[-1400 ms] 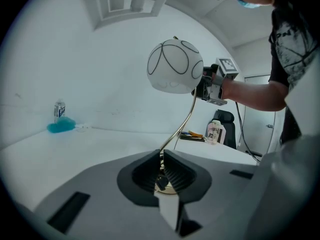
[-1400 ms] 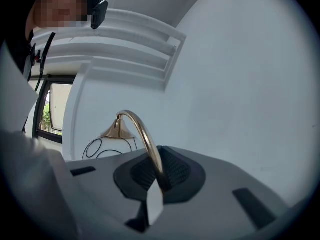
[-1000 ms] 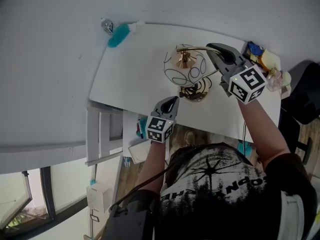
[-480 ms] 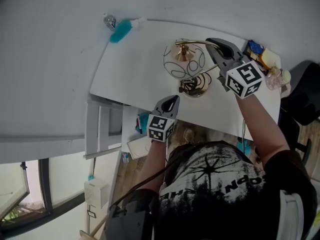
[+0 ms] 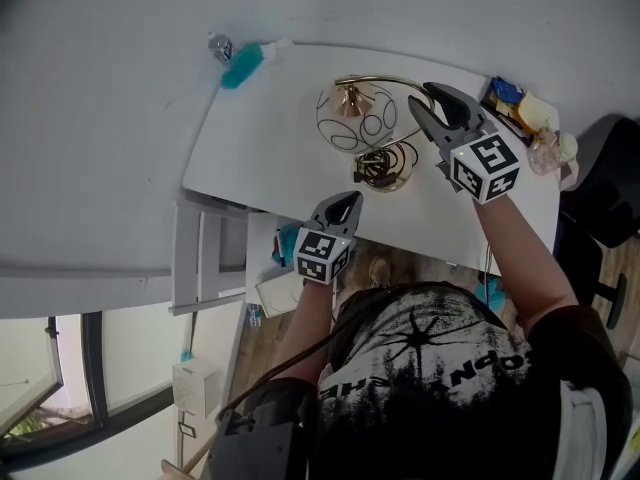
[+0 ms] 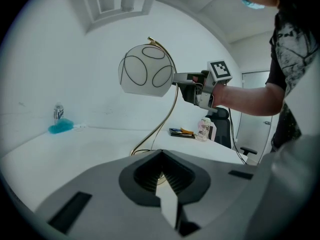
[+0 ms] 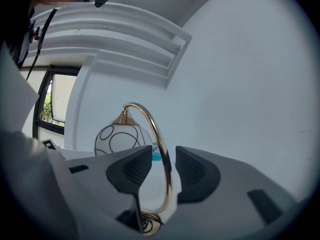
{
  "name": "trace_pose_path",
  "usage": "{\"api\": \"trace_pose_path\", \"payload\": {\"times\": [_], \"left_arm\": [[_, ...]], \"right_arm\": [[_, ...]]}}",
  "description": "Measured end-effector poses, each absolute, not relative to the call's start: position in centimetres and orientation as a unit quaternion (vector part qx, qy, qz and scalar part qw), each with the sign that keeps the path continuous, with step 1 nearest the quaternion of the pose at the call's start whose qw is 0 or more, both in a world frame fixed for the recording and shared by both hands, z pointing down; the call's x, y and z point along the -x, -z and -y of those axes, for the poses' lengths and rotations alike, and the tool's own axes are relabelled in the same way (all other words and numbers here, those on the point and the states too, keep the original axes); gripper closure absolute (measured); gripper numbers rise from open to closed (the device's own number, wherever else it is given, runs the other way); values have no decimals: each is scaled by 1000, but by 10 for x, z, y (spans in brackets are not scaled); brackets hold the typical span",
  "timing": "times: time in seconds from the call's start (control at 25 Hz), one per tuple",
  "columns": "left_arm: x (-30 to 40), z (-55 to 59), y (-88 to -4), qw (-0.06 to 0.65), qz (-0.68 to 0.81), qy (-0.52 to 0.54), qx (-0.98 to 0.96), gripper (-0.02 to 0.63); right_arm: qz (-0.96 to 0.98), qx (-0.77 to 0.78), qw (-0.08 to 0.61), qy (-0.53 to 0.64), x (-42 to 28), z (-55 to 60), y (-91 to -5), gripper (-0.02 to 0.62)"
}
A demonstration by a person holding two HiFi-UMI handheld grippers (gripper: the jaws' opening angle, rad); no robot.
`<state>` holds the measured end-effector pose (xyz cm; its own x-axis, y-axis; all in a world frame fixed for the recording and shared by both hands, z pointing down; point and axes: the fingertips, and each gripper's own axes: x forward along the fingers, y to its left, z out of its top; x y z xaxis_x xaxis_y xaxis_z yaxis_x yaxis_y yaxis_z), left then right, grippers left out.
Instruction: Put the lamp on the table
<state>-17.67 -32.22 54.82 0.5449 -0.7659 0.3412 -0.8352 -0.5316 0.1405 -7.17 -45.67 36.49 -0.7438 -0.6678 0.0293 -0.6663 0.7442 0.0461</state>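
Observation:
The lamp stands on the white table. It has a white globe shade with black rings, a curved brass arm and a brass base with a coiled cord. My right gripper is level at the arm's right side. Its jaws have just been opening. In the right gripper view the brass arm runs between the pads without either pressing on it. My left gripper is shut and empty at the table's near edge, short of the base. From the left gripper view the shade hangs ahead.
A teal object and a small can sit at the table's far left corner. Small clutter lies along its right end. A black office chair stands to the right. White wall rises behind the table.
The right gripper was shut on the brass arm and now has its jaws apart around it. The lamp has shifted a little farther onto the table. The left gripper stays shut.

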Motion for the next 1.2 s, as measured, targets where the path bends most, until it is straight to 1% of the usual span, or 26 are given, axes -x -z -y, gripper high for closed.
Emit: {"api": "trace_pose_path", "payload": {"times": [0.24,0.56,0.6,0.72,0.8,0.96,1.2], "left_arm": [[162,318,-535,127,465,-120,-868,591],[137,310,-511,116,472,-110,-867,591],[132,308,-509,114,471,-109,-868,591],[122,301,-500,108,474,-103,-868,591],[118,297,-493,104,479,-98,-866,591],[107,289,-485,95,483,-101,-865,591],[91,273,-476,91,485,-101,-864,591]], "right_arm": [[934,-357,34,1,45,432,-381,448],[937,-345,45,-21,3,392,-403,451],[938,-343,47,-22,-2,386,-406,458],[942,-330,54,-28,-14,366,-416,524],[943,-325,54,-35,-21,354,-422,556],[947,-315,49,-46,-34,334,-429,576],[953,-291,45,-66,-47,307,-439,577]]}}
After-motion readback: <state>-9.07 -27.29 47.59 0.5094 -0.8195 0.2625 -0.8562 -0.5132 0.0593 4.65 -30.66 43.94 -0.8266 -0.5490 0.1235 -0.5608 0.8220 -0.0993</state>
